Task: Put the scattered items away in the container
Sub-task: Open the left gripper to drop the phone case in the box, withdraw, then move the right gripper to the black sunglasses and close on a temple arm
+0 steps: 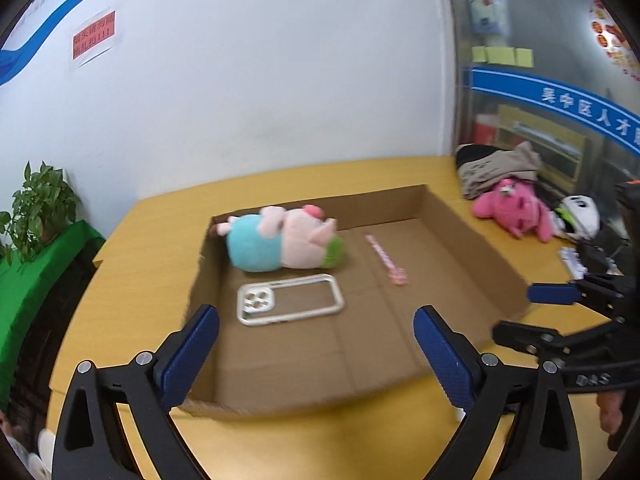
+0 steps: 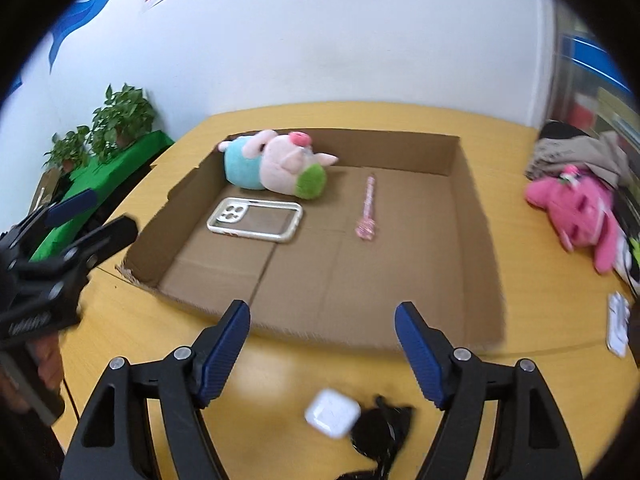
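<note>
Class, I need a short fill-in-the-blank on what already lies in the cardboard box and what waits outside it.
1. The clear phone case lies inside the cardboard ____.
2. The plush pig in the box wears a ____ top.
3. The white earbud case sits on the ____, outside the box.
4. Both grippers' fingers stand ____.

Missing words: box; blue; table; open

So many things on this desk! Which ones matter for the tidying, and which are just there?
Part of the job: cardboard box, plush pig, phone case and pink pen already inside; white earbud case, black item.

Just lying about: potted plants, clothes pile, wall notice.
</note>
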Tool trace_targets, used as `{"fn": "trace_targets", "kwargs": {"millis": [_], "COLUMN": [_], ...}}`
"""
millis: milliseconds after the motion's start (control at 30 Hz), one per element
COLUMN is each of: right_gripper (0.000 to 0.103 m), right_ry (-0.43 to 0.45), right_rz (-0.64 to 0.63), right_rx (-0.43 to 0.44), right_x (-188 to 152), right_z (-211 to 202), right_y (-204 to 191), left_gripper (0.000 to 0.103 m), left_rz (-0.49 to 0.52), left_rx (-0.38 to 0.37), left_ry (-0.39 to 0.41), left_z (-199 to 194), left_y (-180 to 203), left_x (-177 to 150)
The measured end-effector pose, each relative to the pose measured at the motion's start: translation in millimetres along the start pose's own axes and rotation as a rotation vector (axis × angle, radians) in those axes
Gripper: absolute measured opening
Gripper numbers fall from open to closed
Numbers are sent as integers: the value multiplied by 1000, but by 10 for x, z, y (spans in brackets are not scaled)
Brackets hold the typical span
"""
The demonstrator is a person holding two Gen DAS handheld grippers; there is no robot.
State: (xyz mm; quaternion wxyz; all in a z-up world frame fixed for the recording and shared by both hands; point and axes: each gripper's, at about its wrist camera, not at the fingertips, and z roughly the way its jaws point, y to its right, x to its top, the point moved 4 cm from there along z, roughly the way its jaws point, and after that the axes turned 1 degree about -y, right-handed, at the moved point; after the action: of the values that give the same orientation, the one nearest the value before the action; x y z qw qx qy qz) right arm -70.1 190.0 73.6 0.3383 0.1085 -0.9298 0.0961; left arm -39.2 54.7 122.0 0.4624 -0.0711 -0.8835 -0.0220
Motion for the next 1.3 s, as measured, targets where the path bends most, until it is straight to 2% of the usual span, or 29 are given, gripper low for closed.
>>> {"fn": "trace_targets", "kwargs": {"millis": [200, 467, 867, 1033, 1167, 1300], "right_gripper": [75, 75, 75, 75, 75, 75], "right_ry": [10, 26, 8, -13, -76, -139], "right_rz": [3, 16, 42, 80, 154, 186], "right_rx": [-33, -41, -60, -55, -25, -10], "right_x": [-209, -399, -686, -873, -1131, -1307], "right_z": [-251, -523, -618, -576, -427, -242], "right_y": [123, 217, 400, 600, 871, 1001], "left_gripper": [100, 100, 100, 100, 100, 100], "left_rz": [0, -13, -18, -27, -35, -86], "left_rx": [-54, -118, -158, -206, -271, -358], "left_ry": [-13, -20, -59, -125, -197, -291], "left_z": [-177, -334, -307, -192, -88, 57], "left_y": [345, 620, 911, 1057, 1203, 1331], "left_x": [-196, -293, -474, -672, -912, -1155]}}
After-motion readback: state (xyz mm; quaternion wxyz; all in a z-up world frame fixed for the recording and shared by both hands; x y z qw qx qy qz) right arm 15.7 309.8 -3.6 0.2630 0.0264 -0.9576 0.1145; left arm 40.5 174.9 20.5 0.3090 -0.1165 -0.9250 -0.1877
